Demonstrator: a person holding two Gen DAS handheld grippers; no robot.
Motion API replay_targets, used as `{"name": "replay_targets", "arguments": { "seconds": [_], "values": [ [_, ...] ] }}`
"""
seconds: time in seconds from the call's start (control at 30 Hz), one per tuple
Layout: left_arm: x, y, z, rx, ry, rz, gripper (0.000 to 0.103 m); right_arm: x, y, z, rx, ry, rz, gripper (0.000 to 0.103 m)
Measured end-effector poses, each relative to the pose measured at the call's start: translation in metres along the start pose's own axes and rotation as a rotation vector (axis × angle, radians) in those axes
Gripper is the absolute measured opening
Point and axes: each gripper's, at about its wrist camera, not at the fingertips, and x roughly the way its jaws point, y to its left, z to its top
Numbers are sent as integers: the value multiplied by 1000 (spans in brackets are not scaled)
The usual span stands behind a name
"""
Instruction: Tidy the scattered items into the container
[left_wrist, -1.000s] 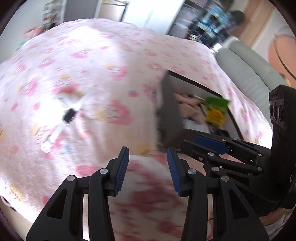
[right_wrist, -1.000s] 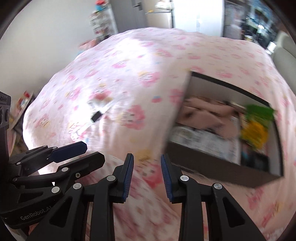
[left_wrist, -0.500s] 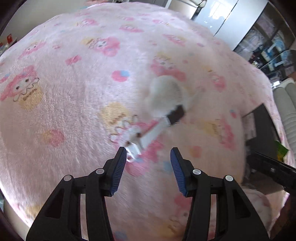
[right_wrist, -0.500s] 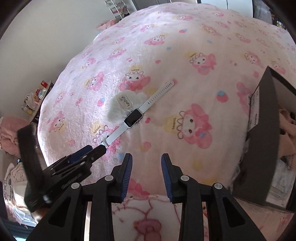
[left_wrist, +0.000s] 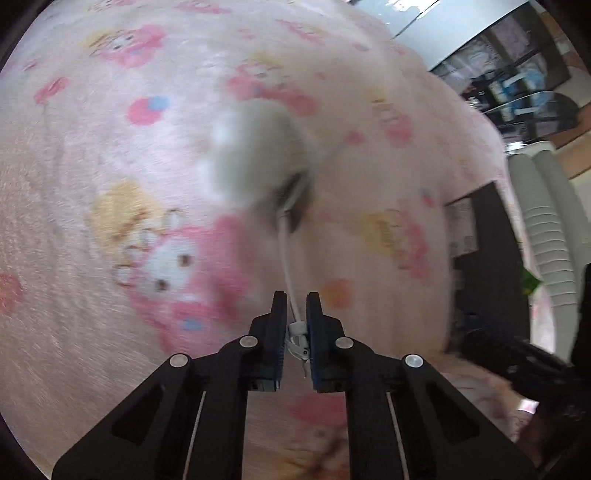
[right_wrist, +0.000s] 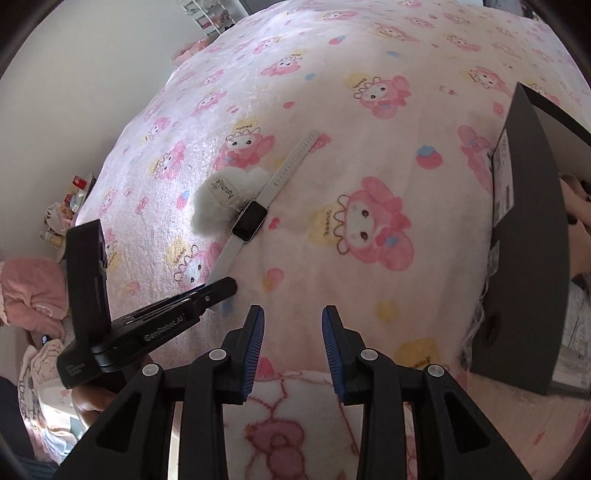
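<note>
A white-strapped smartwatch (right_wrist: 250, 216) lies on the pink cartoon blanket (right_wrist: 369, 147), next to a fluffy white pouch (right_wrist: 221, 201). My left gripper (left_wrist: 296, 325) is shut on the buckle end of the watch strap (left_wrist: 290, 273); it shows from outside in the right wrist view (right_wrist: 225, 286). The watch face (left_wrist: 295, 201) and pouch (left_wrist: 255, 155) are blurred ahead. My right gripper (right_wrist: 293, 332) is open and empty, low over the blanket. The dark box (right_wrist: 532, 229) stands at the right.
The box also shows at the right of the left wrist view (left_wrist: 484, 236), beside a grey ribbed cushion (left_wrist: 554, 221). A wall and floor clutter (right_wrist: 62, 214) lie left of the bed. Shelves (left_wrist: 517, 74) stand at the back.
My left gripper has moved forward and closed on the end of the watch strap; it was open half a second ago. My right gripper stayed open and hardly moved.
</note>
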Motion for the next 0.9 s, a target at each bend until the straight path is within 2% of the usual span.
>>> {"name": "replay_targets", "arguments": {
  "seconds": [0.17,0.3,0.4,0.53,0.63,0.77,0.9],
  "values": [
    [-36,-67,-4,84,-39,-181,9,-45,-21,-14,53,-82,23,29],
    [-49,-127,-14,170,-13,-291,9,-92,-53,-36,114,-154,24,29],
    [-43,-171,-32,236,12,-289,9,-120,-81,-62,150,-185,4,29],
    [-13,-223,-62,294,88,-298,9,-152,-125,-107,206,-209,-39,29],
    [7,-252,-91,361,99,-248,9,-162,-155,-135,253,-205,-74,29],
    [43,-281,-121,387,185,-233,10,-170,-197,-177,344,-191,-110,29],
    [81,-317,-146,451,275,-225,10,-169,-226,-202,407,-187,-124,29]
  ]
}}
